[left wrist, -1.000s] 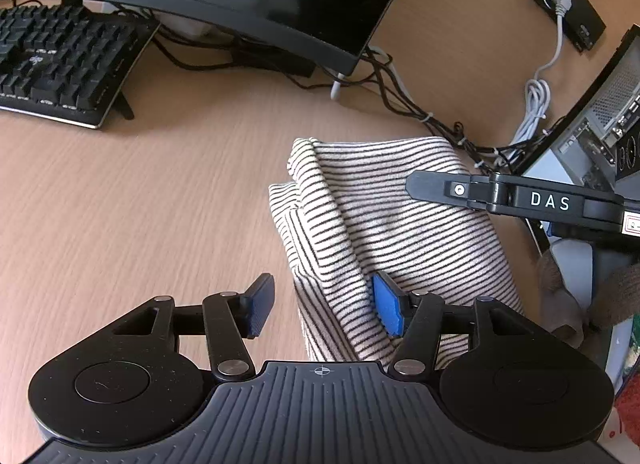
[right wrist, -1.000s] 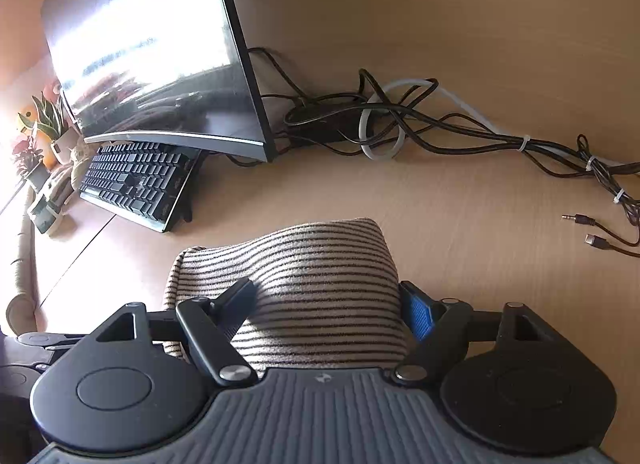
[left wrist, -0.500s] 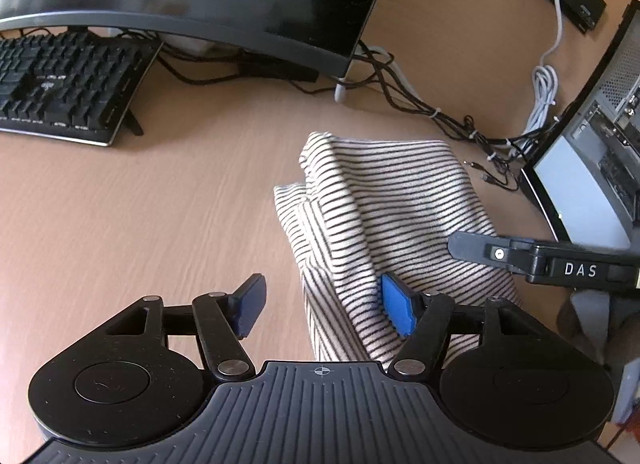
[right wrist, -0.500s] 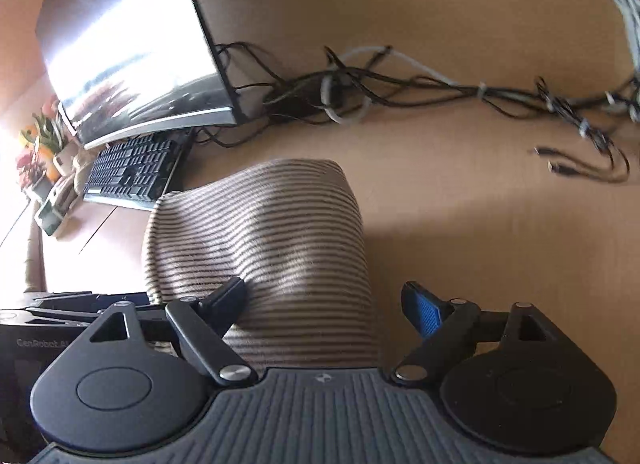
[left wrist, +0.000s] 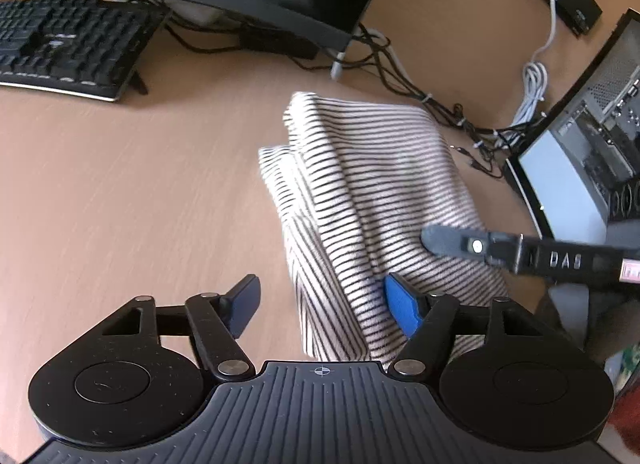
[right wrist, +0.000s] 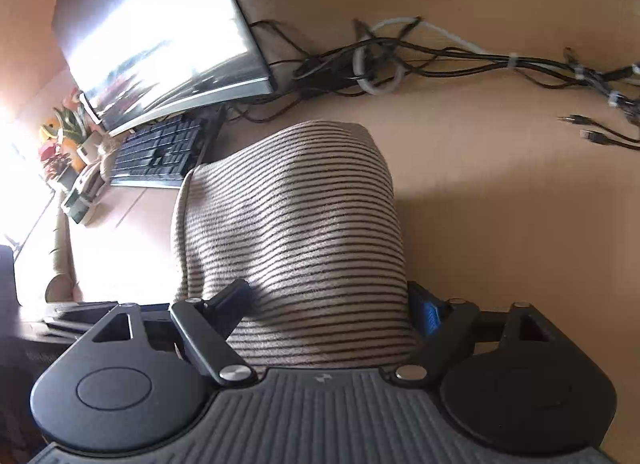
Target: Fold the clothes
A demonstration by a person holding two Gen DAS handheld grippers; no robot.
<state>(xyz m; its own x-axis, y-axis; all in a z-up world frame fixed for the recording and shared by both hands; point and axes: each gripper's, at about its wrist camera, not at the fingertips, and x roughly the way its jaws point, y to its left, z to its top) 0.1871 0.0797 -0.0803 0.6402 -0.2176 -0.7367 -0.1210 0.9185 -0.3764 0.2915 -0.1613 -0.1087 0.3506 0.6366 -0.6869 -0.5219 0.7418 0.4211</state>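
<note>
- Your left gripper (left wrist: 320,306) is hanging over the near edge of the folded striped garment (left wrist: 372,188), its jaws standing apart; the blue right-hand pad is lying against the cloth while the left-hand pad is hovering over bare wood, so nothing is being pinched.
- Your right gripper (right wrist: 334,306) is straddling the garment's near end (right wrist: 296,232), its jaws spread wide with the bundle filling the gap between them; the dark pad is resting on the fabric and the blue pad is sitting at its side, and no squeeze is showing in the cloth.
- The garment is lying folded into a compact stack on the wooden counter (left wrist: 120,192), its layered edges showing on the left wrist view's left side.
- One finger of your right gripper is reaching in from the right of the left wrist view, over the stack's near corner.
- A curved monitor (right wrist: 160,32) and a black keyboard (left wrist: 68,48) are sitting beyond the garment, with a tangle of cables (right wrist: 440,56) running along the back of the counter.
</note>
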